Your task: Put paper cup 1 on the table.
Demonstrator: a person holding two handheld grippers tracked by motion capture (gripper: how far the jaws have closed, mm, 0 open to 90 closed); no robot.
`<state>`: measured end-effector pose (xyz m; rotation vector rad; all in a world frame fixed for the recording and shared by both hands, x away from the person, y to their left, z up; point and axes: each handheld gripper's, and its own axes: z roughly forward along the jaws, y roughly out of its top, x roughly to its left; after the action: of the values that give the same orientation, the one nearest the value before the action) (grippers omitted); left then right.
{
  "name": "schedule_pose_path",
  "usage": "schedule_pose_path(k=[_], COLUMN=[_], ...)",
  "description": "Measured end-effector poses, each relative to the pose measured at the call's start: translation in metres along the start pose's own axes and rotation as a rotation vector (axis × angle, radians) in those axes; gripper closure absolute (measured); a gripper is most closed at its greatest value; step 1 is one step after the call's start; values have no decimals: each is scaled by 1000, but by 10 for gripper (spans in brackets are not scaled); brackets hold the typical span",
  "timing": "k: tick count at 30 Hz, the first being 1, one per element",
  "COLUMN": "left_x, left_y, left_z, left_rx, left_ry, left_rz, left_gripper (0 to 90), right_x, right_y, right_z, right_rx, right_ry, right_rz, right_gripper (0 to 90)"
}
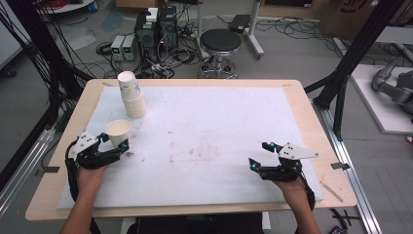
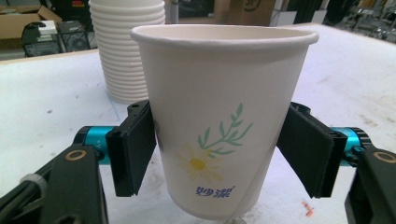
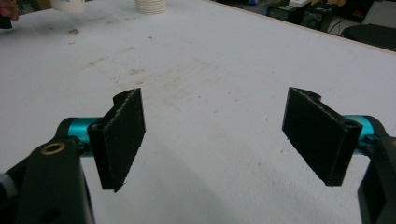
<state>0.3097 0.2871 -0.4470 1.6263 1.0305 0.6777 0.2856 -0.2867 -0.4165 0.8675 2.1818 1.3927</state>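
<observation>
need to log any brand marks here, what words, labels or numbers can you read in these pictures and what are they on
"妙洁": blue characters low on the paper cup between the left gripper pads, under a printed daisy and green sprig.
Stack of paper cups: faint blue marks on the side, too small to read.
Cardboard box on the floor at the far right: dark print, cut off and blurred, unreadable.

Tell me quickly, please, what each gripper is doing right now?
Left gripper: shut on the paper cup.
Right gripper: open, nothing between its fingers.
</observation>
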Motion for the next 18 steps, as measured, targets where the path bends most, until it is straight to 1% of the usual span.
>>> schedule_pose_path(k=[1, 3, 4, 8, 11, 14, 15, 18], left_x=[0, 1, 1, 1, 1, 0, 0, -2], left_y=[0, -2, -3, -5, -6, -7, -7, -7], left_z=[0, 2, 3, 6, 5, 3, 2, 1], left_rx=[12, 58, 79, 141, 163, 174, 188, 203], left_ry=[9, 35, 42, 84, 102, 111, 113, 116], left_rz=[1, 2, 3, 11, 3, -6, -4, 1], left_gripper=[299, 301, 301, 304, 308, 308, 308, 309], right_x=[0, 0, 0, 1, 0, 0, 0, 0], right_y=[0, 0, 0, 0, -1, -1, -1, -1], right_z=[0, 1, 1, 1, 1, 1, 1, 0], right_rx=[3, 1, 4, 6, 7, 6, 6, 10], right_ry=[2, 4, 6, 8, 9, 7, 7, 7], right_rz=[2, 3, 5, 6, 6, 2, 2, 3], right_gripper=[219, 219, 219, 219, 219, 219, 219, 219])
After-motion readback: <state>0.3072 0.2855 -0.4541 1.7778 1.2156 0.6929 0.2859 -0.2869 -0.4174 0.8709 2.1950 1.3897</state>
